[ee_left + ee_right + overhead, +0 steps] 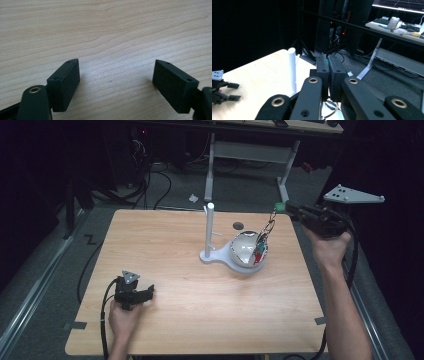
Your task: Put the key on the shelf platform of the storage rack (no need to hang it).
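Wood grain runs across the table (200, 310), which reaches from the near edge to the floor beyond. Nearest the person, the left hand (122, 317) rests on the tabletop at the near left corner and holds the left gripper (142, 295). In the left gripper view its jaws stand wide apart with bare wood between them — they hold nothing.

Farther in, right of the table's middle, a white stand (210, 232) rises upright from a flat base, and a round silvery bowl (242, 252) sits in the wide end of that base. A bunch of keys (260, 247) on a ring and a short chain hangs into the bowl, its red and green parts lying against the bowl's inner wall.

At the far right edge the right hand (327, 242) holds the right gripper (281, 208) above the table, pointed left. Its jaws are pressed together on a small green tag (279, 207) at the top of the chain — the keys dangle from it. In the right gripper view the jaws are closed with a sliver of green between their tips, and the white stand stands just to their left.

Beyond the table lie grey floor (240, 190), cables and a white desk frame (250, 155).
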Demonstrator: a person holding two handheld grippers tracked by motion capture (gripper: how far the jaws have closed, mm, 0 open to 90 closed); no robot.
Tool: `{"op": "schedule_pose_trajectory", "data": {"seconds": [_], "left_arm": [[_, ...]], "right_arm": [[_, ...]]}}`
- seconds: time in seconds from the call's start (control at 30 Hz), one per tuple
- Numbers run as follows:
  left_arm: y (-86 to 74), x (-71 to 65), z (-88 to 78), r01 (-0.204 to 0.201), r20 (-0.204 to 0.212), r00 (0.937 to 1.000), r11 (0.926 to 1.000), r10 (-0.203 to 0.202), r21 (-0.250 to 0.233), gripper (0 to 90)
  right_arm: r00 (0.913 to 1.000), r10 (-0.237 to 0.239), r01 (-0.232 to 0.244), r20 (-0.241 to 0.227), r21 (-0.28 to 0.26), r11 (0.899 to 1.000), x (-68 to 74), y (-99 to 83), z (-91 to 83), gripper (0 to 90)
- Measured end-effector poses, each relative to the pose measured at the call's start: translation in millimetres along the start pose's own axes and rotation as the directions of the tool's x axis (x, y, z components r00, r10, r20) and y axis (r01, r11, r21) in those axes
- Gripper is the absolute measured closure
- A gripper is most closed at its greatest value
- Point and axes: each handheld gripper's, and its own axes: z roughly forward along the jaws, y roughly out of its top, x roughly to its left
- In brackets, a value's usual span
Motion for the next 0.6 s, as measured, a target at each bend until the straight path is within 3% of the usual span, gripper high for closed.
{"op": "schedule_pose_trajectory", "data": {"seconds": [0.33, 0.6], "left_arm": [[0.0, 0.2, 0.0, 0.002, 0.001, 1.0, 1.0, -0.002, -0.001, 22.2], [-0.1, 0.2, 0.0, 0.002, 0.002, 1.0, 1.0, -0.002, -0.001, 22.2]], "right_arm": [[0.9989, 0.02, -0.02, 0.043, 0.012, 1.0, -9.1, 3.2, 19.1, 88.9], [0.9982, 0.04, -0.042, 0.043, 0.039, 0.998, -12.0, -6.9, 33.3, 88.9]]}}
